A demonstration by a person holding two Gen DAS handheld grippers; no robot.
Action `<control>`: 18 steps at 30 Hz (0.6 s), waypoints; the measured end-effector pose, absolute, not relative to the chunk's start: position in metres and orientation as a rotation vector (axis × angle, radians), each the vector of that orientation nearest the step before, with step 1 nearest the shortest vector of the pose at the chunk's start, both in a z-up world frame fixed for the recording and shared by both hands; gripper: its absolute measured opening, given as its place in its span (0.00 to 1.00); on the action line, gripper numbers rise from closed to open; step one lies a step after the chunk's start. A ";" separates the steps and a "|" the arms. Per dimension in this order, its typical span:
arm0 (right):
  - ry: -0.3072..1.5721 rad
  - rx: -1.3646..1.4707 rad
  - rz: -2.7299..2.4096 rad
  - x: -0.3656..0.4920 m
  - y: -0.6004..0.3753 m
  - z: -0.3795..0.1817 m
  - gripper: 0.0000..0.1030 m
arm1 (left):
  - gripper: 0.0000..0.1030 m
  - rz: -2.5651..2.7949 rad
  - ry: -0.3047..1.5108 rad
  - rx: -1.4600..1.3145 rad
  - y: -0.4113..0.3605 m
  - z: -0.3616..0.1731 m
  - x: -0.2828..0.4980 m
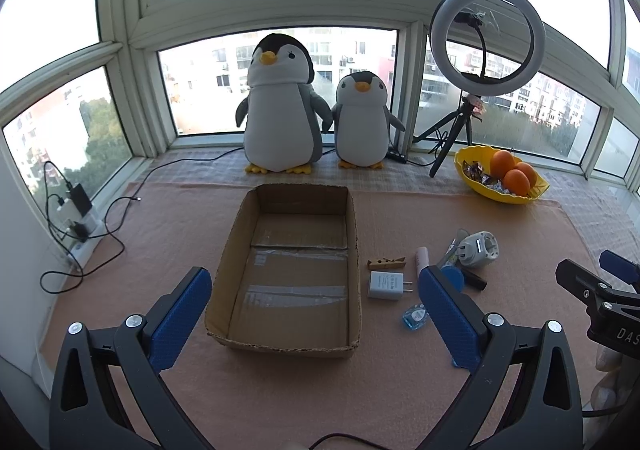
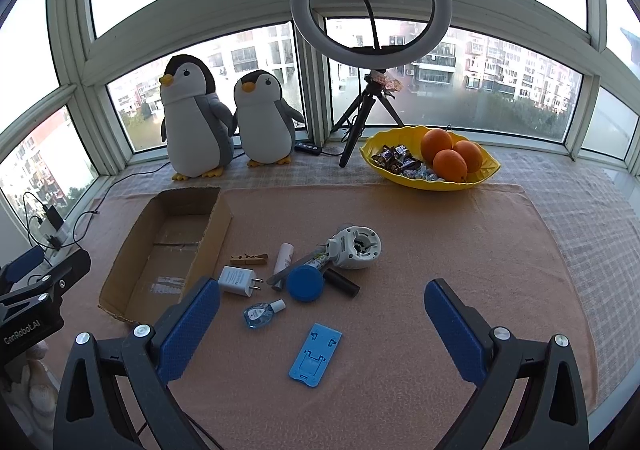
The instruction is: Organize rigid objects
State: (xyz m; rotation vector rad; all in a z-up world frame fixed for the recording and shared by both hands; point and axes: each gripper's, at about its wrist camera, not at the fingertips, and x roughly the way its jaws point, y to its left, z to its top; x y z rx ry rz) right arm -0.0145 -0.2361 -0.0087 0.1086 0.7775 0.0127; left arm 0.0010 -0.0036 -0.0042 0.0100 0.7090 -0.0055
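Observation:
An empty cardboard box [image 1: 288,270] [image 2: 168,250] lies open on the pink cloth. Right of it lie small items: a wooden clothespin [image 2: 249,259], a white charger [image 2: 238,280], a small blue bottle [image 2: 262,313], a blue round lid [image 2: 305,283], a black tube [image 2: 341,282], a white tube [image 2: 285,255], a white round adapter [image 2: 354,246] and a blue phone stand [image 2: 316,354]. My left gripper [image 1: 316,312] is open above the box's near end. My right gripper [image 2: 322,324] is open and empty over the phone stand.
Two plush penguins [image 1: 280,106] [image 1: 362,122] stand at the window. A ring light on a tripod [image 2: 370,2] and a yellow bowl [image 2: 436,182] of oranges and sweets sit behind. A power strip with cables [image 1: 80,226] lies at the left edge.

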 end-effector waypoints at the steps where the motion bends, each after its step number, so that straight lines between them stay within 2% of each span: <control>1: 0.779 0.110 0.013 -0.014 -0.236 -0.009 0.98 | 1.00 -0.004 0.709 0.011 -0.003 -0.005 0.001; 18: 0.804 0.118 0.007 -0.009 -0.239 -0.018 0.98 | 1.00 0.029 0.749 0.018 0.004 -0.019 0.013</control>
